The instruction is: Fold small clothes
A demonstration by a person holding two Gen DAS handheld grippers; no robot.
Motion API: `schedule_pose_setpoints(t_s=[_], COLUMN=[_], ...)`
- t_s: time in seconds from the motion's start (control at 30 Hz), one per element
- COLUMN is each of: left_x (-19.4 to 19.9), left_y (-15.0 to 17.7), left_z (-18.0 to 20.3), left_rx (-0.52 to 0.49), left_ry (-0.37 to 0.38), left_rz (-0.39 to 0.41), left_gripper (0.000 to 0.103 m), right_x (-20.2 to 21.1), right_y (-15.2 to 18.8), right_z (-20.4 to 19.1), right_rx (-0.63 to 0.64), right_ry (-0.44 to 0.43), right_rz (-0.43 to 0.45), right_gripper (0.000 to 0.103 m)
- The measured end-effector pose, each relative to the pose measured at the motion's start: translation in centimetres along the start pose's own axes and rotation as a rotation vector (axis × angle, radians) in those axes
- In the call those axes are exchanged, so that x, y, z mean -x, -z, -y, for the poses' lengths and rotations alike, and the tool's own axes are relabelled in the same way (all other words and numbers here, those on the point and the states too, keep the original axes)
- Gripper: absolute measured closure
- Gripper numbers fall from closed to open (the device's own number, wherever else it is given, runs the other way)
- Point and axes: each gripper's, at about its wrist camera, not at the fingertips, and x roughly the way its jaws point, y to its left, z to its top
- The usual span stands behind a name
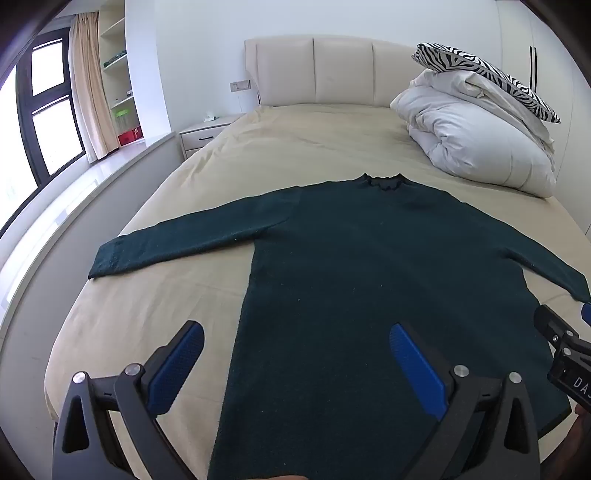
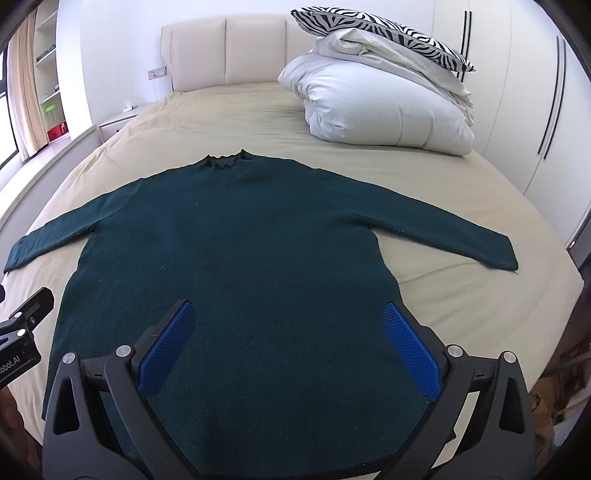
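Observation:
A dark green long-sleeved sweater (image 1: 369, 266) lies flat on the beige bed sheet (image 1: 295, 147), collar toward the headboard, both sleeves spread out sideways. It also shows in the right wrist view (image 2: 236, 251). My left gripper (image 1: 297, 332) is open and empty, above the sweater's lower left side near the hem. My right gripper (image 2: 290, 312) is open and empty, above the sweater's lower middle near the hem. The right gripper's body shows at the right edge of the left wrist view (image 1: 565, 347); the left gripper's body shows at the left edge of the right wrist view (image 2: 22, 325).
A folded white duvet (image 2: 376, 107) with a zebra-print pillow (image 2: 376, 33) on top sits at the bed's far right. A padded headboard (image 2: 225, 48) stands behind. A nightstand (image 1: 207, 134), window ledge, curtain and shelves are at the left; wardrobe doors (image 2: 524, 92) at the right.

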Motion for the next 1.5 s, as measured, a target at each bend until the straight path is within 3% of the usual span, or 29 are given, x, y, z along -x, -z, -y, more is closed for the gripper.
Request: schedule_pose_setpoints(t_s=[1.5], left_x=[-0.55], left_y=[0.29], left_z=[-0.89], left_rx=[0.007], left_ry=[0.008], left_rz=[-0.002], left_gripper=[0.000], right_x=[0.59], right_y=[0.11], right_z=[0.15], right_rx=[0.005], right_ry=[0.007], right_rz=[0.001], right_gripper=[0.000])
